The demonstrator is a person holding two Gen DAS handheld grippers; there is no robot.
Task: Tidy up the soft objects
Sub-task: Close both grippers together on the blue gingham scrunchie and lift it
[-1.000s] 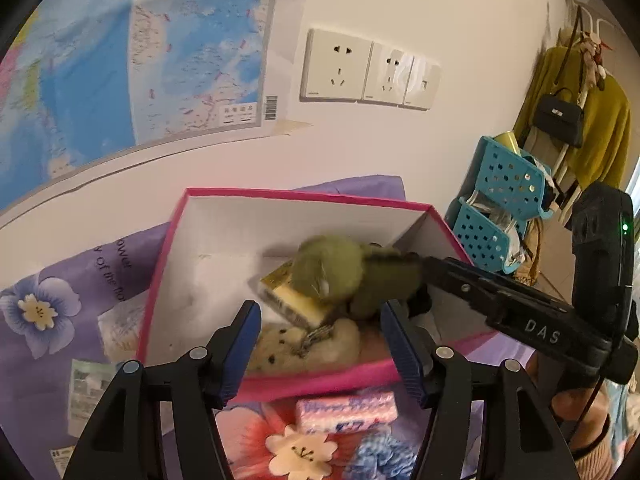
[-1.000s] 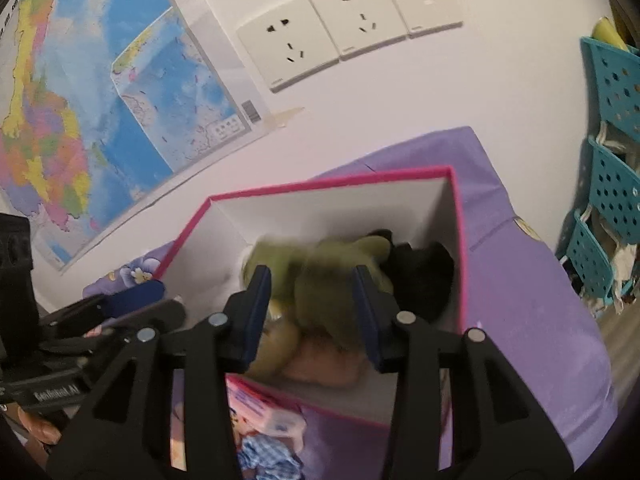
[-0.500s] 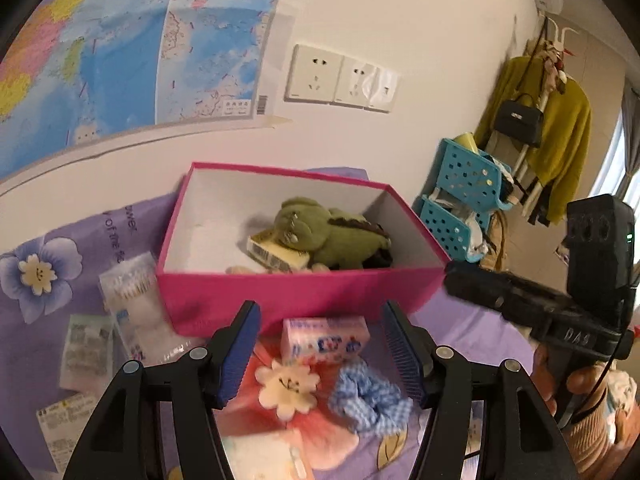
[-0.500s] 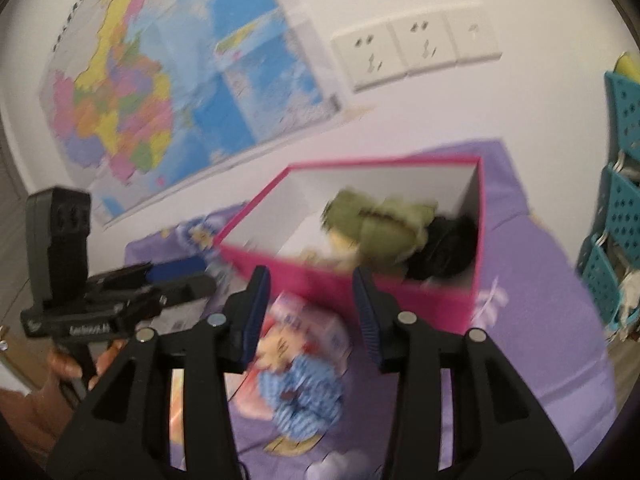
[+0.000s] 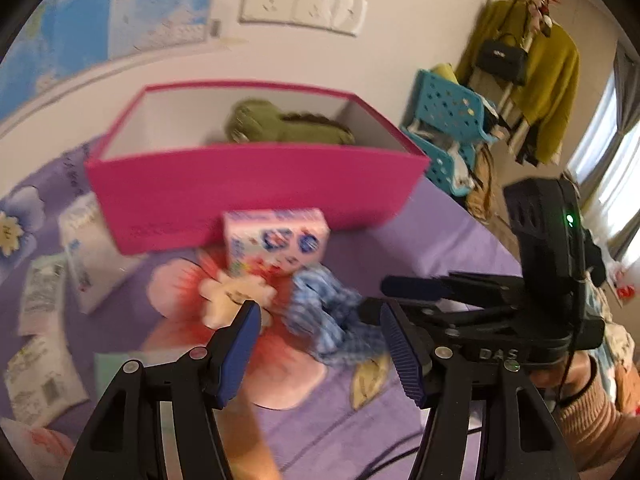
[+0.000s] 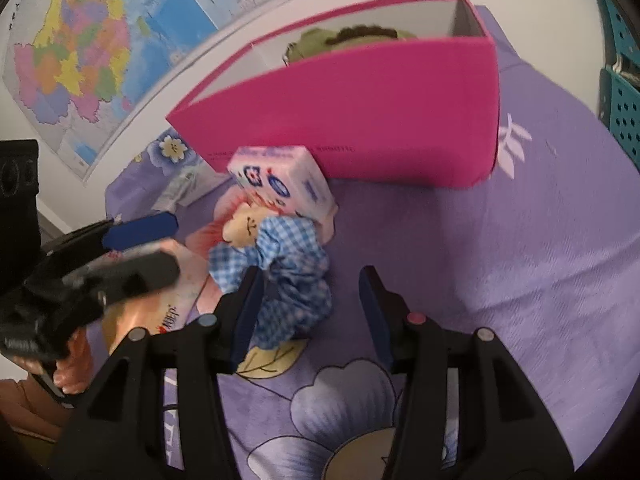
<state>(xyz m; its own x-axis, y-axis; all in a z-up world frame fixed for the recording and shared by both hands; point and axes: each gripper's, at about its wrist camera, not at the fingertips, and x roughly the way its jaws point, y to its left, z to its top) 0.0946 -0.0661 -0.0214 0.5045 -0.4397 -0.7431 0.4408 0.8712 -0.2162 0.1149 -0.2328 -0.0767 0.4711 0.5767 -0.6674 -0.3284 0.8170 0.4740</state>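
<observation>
A pink box [image 5: 256, 188] [image 6: 360, 112] stands on the purple flowered cloth [image 6: 520, 240], with a green plush toy [image 5: 280, 126] [image 6: 316, 40] lying inside it. In front of the box lie a pink tissue pack [image 5: 276, 240] [image 6: 284, 184] and a blue checked scrunchie [image 5: 328, 312] [image 6: 288, 276]. My left gripper [image 5: 318, 312] [image 6: 160, 246] hangs open above the scrunchie, holding nothing. My right gripper [image 6: 309, 276] [image 5: 400, 294] is low over the cloth with its jaws opening. The scrunchie lies partly between them, near the left finger, and the pads do not press it.
Several flat packets [image 5: 92, 252] lie on the cloth left of the box. Teal perforated baskets [image 5: 448, 120] stand beyond the table's right edge, with yellow garments and a black bag [image 5: 536, 80] hanging behind. Wall sockets [image 5: 300, 0] and a map [image 6: 100, 40] are behind the box.
Both grippers drew back out of the pink box and sank toward the cloth. The green plush stayed in the box. The right jaws stand wider than before.
</observation>
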